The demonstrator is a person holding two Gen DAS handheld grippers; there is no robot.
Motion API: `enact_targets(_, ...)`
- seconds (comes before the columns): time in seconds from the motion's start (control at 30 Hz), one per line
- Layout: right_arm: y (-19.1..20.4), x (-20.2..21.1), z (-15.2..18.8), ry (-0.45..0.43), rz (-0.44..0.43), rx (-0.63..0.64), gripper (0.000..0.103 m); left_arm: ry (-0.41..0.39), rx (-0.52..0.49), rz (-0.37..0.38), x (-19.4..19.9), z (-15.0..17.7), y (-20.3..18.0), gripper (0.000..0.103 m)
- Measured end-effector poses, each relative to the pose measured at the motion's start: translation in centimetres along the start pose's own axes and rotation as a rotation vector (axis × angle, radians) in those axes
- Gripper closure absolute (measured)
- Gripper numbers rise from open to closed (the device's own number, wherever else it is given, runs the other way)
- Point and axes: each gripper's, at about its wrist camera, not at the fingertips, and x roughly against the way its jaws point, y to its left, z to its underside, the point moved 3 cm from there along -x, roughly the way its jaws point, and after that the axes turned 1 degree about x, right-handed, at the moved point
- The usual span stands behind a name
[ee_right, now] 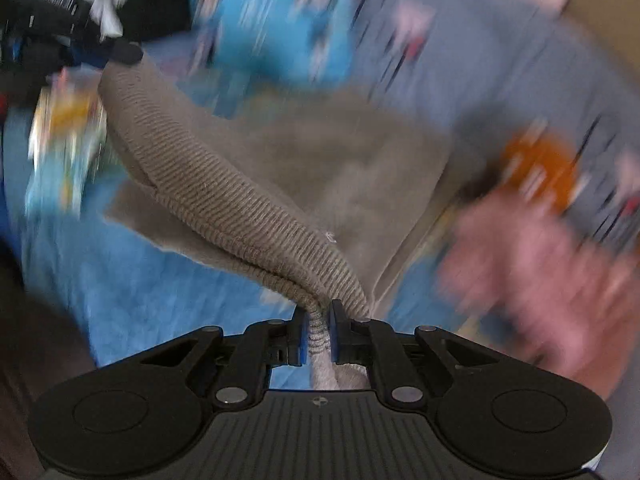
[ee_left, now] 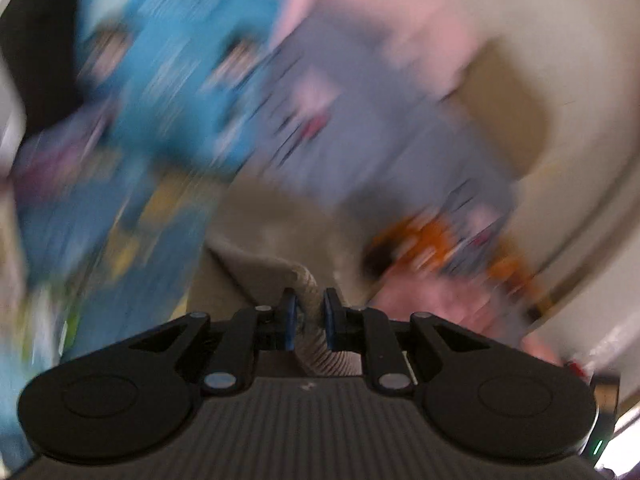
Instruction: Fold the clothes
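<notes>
1. The left gripper (ee_left: 310, 320) is clamped on the ribbed hem of a beige garment (ee_left: 264, 276).
2. The right gripper (ee_right: 318, 330) pinches the same garment (ee_right: 224, 184) at its ribbed edge.
3. The garment hangs stretched between them over a blue cloth (ee_right: 132, 288).
4. Blurred patterned clothes (ee_right: 272, 12) lie beyond on the far side.

Two wrist views, close, angled downward, sharing beige ribbed garment (ee_right: 224, 184).

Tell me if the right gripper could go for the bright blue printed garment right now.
Probably not: the right gripper is shut on the beige ribbed garment, so it must release first.
</notes>
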Motion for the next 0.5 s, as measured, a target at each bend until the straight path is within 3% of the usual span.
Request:
enact_targets(0.07,1.9,-1.3,2.3,0.035,-0.007,-0.005,0.094,0.068,0.059,-0.050,-1.3,3.1,3.2,0.090)
enact_targets(0.13,3.4,-2.0,4.2,0.056,-0.009,-0.012,0.103,0.109,0.099,-0.080,-1.7,5.5,5.6,0.091)
enact_targets(0.3,2.9,-1.4,6.2,0.052,0.062,-0.008,0.103,0.085,0.108,-0.106,-0.5,5.5,7.7,0.091)
enact_targets(0.4,0.9,-0.7,6.8,0.038,0.039,-0.107,0.100,0.073,0.120,-0.121,0.1,5.0,8.2,0.091)
enact_targets(0.5,-1.1,0.0,8.0,0.001,-0.027,-0.303,0.093,0.099,0.125,-0.145,0.1,5.5,9.1,0.082)
